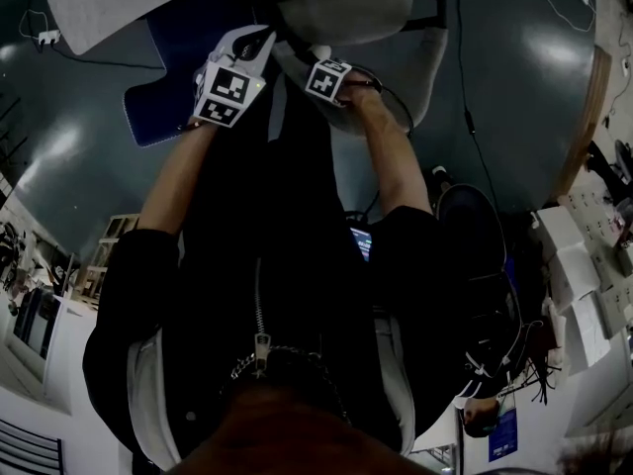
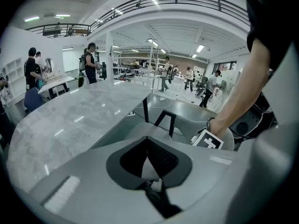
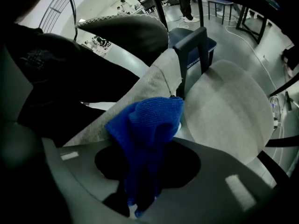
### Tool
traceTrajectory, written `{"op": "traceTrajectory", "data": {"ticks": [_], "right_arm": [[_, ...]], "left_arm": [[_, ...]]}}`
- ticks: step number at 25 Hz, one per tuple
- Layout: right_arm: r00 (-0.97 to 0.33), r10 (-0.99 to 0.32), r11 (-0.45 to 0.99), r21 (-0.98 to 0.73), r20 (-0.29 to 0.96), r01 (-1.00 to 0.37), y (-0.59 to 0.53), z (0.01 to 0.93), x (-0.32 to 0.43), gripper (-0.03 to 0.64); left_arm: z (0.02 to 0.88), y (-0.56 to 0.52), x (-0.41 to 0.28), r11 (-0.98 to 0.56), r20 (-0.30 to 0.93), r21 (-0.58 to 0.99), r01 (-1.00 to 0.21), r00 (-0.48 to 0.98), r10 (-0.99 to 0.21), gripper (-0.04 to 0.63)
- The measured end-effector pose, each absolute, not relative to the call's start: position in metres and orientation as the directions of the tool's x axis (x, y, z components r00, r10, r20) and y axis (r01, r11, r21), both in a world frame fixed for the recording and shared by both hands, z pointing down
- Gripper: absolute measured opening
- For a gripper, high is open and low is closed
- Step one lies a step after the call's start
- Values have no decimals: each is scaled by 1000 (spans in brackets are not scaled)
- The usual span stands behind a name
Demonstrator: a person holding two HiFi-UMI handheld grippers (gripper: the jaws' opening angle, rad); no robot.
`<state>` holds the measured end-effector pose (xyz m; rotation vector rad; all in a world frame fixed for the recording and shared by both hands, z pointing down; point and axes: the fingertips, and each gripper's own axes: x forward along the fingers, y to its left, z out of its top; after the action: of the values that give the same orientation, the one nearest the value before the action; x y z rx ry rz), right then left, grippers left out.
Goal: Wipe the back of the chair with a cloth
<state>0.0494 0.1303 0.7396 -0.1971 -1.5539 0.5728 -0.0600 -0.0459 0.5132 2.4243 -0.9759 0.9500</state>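
Right gripper jaws clenched on blue cloth, just beside chair back. Left gripper jaws closed together, empty.

The head camera looks steeply down the person's front to the floor, with the left hand-held gripper and right hand-held gripper at the top edge, over the chair. The left gripper view faces level across a marble surface into the hall and also catches that chair. The right gripper view peers down at it from close by, past its blue cloth.
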Motion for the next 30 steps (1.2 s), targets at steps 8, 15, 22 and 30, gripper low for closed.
{"op": "traceTrajectory", "data": {"ticks": [8,15,22,30], "right_arm": [[-151,431,859,-455,890,-236,108,740,7,152],[-319,263,894,-354,910,-274,73,728,-39,154],[-273,84,923,-179,958,-342,30,735,18,155],[-74,-36,916,3,997,-402,-28,730,180,155]], "left_arm": [[517,-49,-77,-686,707,74,-724,524,-476,11],[518,-48,-101,-684,714,71,-726,516,-473,11],[524,-51,-93,-686,716,77,-723,519,-467,11],[532,-48,-66,-704,726,79,-705,525,-444,11]]}}
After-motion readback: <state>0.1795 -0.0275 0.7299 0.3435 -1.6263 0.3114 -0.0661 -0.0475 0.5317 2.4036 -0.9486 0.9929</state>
